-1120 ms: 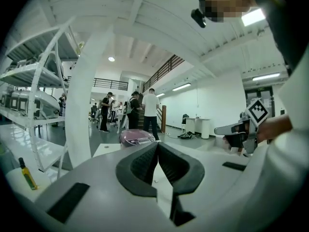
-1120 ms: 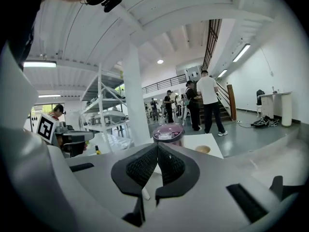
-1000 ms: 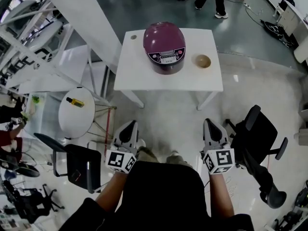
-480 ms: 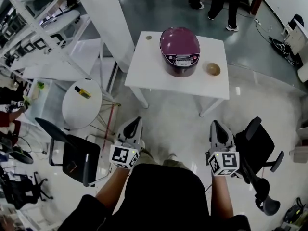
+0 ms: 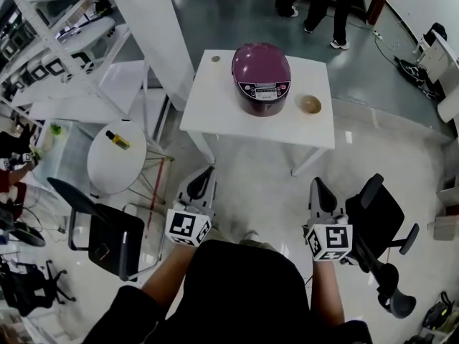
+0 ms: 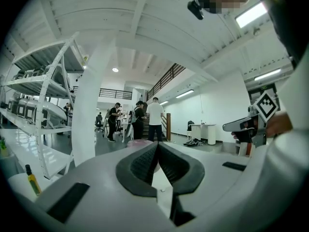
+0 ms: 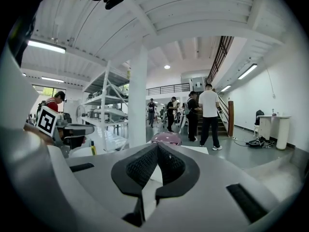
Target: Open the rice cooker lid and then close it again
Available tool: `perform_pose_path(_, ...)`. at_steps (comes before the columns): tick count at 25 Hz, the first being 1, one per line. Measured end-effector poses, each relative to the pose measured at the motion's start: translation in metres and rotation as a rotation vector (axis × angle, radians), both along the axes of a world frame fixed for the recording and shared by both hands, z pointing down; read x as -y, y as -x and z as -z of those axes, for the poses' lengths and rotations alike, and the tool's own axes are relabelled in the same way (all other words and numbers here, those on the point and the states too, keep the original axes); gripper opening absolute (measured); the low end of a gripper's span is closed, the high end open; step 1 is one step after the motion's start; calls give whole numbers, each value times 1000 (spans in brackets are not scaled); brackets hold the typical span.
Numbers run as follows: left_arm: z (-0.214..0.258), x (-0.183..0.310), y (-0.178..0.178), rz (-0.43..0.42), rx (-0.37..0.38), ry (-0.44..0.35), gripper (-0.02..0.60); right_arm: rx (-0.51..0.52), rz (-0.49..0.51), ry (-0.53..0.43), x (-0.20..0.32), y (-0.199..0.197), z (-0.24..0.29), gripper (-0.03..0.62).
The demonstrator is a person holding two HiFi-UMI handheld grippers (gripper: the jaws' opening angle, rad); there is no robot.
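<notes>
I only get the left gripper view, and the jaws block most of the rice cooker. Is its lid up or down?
Observer: Down. The head view shows the rice cooker on the white table with its lid closed.
Operator: Anything else on that table?
Observer: A small tan bowl, at the cooker's right in the head view and not touching it.
Operator: And my right hand-held gripper?
Observer: The right gripper view shows the right hand-held gripper with its jaws together and nothing between them.

No readable text or numbers, the rice cooker [image 5: 261, 74] panel print too small.
</notes>
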State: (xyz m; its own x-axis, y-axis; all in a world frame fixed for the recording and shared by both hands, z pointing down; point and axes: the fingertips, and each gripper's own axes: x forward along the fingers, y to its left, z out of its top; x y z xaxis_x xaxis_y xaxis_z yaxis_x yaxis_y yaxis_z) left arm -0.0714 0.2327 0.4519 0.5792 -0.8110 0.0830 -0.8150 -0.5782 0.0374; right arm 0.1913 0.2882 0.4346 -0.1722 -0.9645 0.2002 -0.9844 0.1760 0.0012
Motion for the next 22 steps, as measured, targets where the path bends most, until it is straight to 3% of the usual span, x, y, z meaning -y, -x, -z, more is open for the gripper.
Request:
perform_pose_path(10,6,1,-28,-54,1,0,3,-9,3,9,3,-4,-1,-2)
perform_pose_path(22,3,-10,-28,-55,-2,10,3,-12,9,28,-6,-1,-8,-2)
